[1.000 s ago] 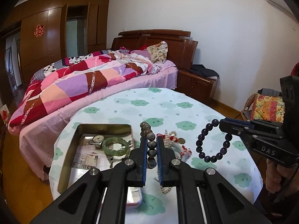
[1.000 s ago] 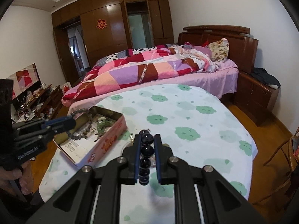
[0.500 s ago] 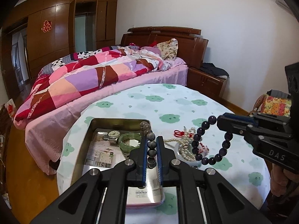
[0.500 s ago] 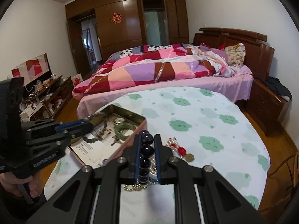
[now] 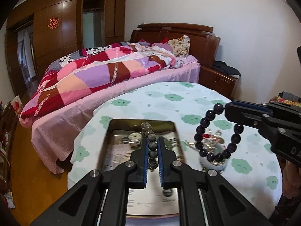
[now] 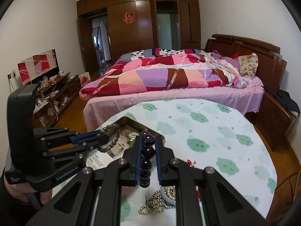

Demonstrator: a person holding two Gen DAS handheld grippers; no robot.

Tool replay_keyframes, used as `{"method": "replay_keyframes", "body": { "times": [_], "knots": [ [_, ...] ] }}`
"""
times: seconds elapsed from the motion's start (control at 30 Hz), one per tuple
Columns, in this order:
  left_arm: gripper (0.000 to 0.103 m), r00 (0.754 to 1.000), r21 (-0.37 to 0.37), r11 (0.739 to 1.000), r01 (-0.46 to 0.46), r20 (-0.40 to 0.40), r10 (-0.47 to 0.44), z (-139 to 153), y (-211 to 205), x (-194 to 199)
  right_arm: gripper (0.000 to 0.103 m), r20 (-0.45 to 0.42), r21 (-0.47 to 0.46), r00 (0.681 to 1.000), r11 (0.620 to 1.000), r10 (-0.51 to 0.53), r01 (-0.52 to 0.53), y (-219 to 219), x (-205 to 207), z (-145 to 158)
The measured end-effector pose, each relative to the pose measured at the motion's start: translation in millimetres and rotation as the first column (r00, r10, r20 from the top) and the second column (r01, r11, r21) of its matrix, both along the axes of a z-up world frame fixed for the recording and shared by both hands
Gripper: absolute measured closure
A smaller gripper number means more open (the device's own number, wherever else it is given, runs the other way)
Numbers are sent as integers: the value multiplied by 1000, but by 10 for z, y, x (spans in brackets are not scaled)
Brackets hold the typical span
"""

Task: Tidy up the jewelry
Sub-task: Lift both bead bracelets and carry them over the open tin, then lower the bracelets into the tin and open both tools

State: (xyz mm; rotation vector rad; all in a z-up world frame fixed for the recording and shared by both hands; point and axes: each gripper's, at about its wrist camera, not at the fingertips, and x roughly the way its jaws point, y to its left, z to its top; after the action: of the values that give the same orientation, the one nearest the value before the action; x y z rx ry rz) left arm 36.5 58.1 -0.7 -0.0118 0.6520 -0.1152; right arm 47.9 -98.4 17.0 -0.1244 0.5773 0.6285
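A grey-brown bead bracelet [image 5: 152,146] is pinched between the nearly closed jaws of the left gripper [image 5: 152,150]; the strand is seen to run lengthwise along the blue pads, with several beads standing out past the fingertips and one bead hanging below. A dark purple bead bracelet [image 5: 216,131] is pinched by a bead in the right gripper [image 6: 147,150], whose jaws are likewise pressed in on it; in the left wrist view its loop is shown hanging free and open in the air, clear of the table.

The open metal tin [image 5: 112,131] is set on the cloud-patterned tablecloth [image 6: 207,131]; a wristwatch [image 5: 134,137] and papers can be made out inside it. The relation that matters is judged to be this: the tin lies directly ahead of and beneath the left jaws, with the grey-brown strand lined up along the tin's long axis, so that only a lowering and a release are thought to be needed; the purple loop hangs to the right of the tin, over a small heap of loose pieces, among them a white bangle [image 5: 211,162] and a gold bead chain [image 6: 152,205], so a sideways carry would be required first. The left hand is therefore taken to be the nearer; tangling of the two strands over the tin is regarded as the chief risk.
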Motion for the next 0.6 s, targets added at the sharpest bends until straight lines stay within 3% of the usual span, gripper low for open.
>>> {"method": "replay_keyframes", "body": {
  "times": [0.4,0.6],
  "knots": [
    [95,999,19,999,-45,-26,45,-128,187,107,87,-24,13,997,997,72,-72,340,56,-72],
    [95,995,21,997,-70,-67,71,-298,285,208,87,-100,15,989,994,110,-109,508,159,-388]
  ]
}}
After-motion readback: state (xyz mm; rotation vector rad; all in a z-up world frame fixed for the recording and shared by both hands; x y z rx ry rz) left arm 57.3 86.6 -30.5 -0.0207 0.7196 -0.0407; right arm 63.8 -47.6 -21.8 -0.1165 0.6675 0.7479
